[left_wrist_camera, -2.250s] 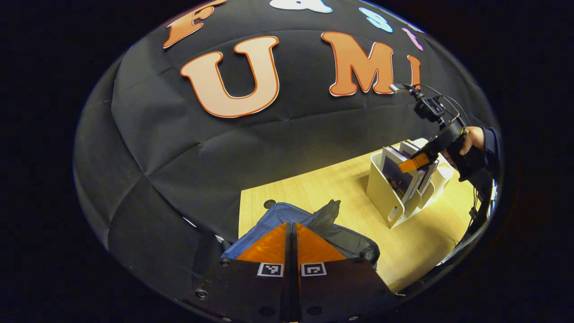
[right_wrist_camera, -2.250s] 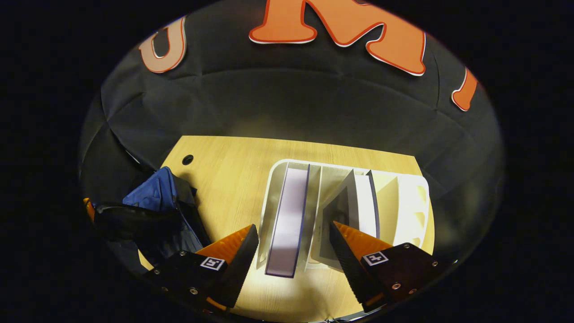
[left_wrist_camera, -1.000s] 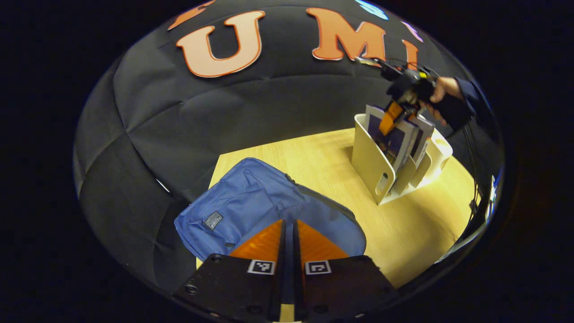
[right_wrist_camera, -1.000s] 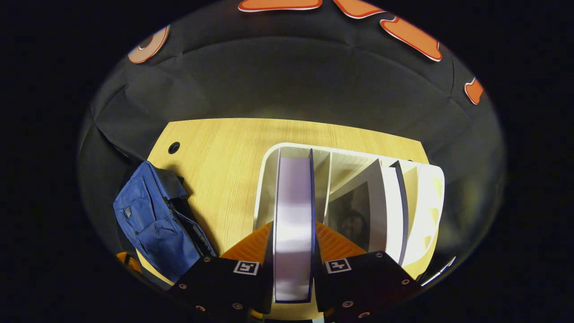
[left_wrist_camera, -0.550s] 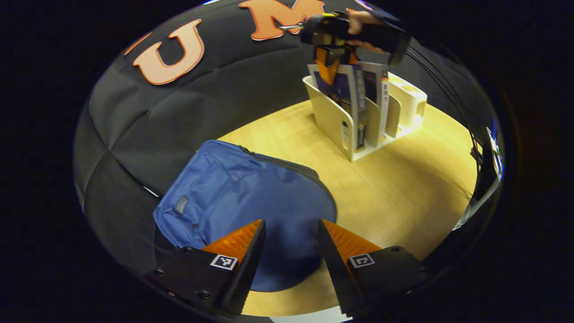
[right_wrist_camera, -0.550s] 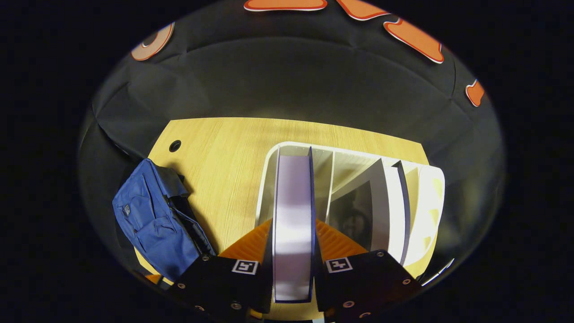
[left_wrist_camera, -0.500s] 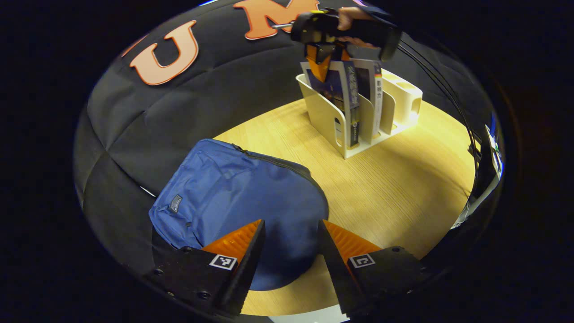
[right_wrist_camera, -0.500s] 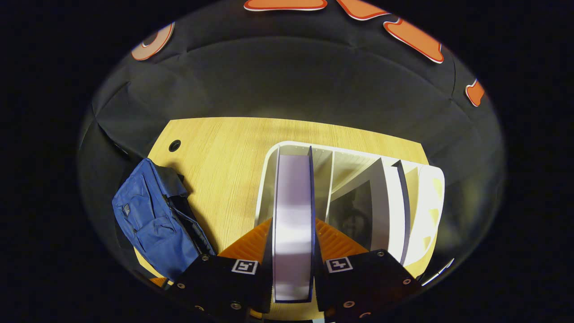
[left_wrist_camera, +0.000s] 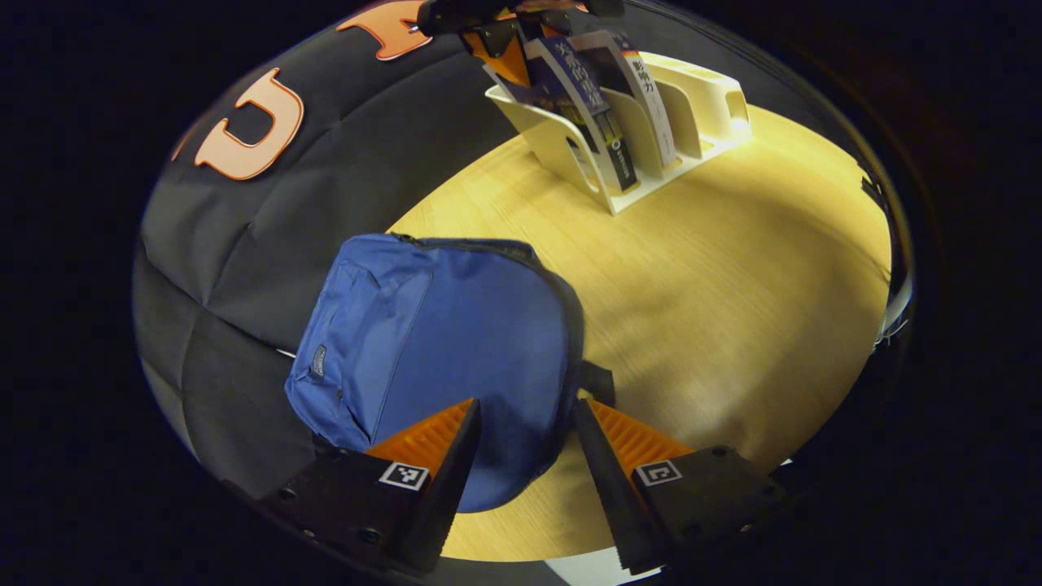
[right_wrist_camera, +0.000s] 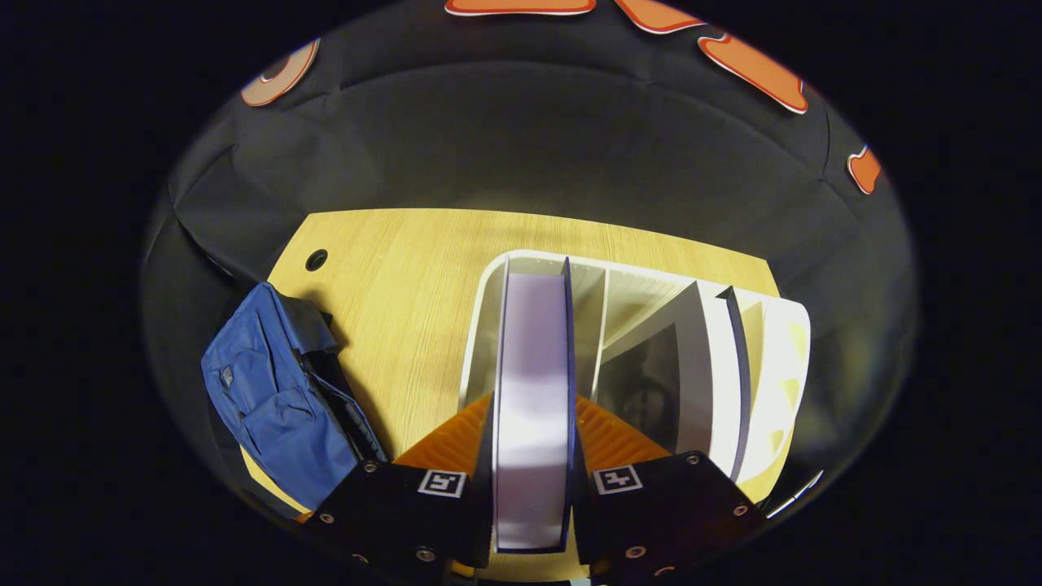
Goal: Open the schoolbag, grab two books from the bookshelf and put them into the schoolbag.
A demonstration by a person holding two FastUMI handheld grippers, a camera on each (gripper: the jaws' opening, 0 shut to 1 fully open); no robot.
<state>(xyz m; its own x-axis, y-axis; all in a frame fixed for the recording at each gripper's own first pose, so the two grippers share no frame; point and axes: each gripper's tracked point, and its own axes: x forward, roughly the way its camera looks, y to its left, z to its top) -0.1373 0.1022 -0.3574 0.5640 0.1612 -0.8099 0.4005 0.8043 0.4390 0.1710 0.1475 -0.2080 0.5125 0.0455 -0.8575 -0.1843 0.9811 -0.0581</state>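
The right gripper [right_wrist_camera: 533,456] clamps the upright book [right_wrist_camera: 533,391], long axis pointing away; the open-fingered left gripper [left_wrist_camera: 521,431] hovers over the schoolbag [left_wrist_camera: 440,342].

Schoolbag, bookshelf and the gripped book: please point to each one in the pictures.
schoolbag [left_wrist_camera: 440,325], left gripper view, on its blue front panel.
bookshelf [right_wrist_camera: 781,366], right gripper view, on its white right end wall.
book [right_wrist_camera: 533,391], right gripper view, on its pale page edge between the claw fingers.

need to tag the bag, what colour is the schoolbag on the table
The schoolbag is blue with a dark, blackish zip edge, clearest in the left gripper view.
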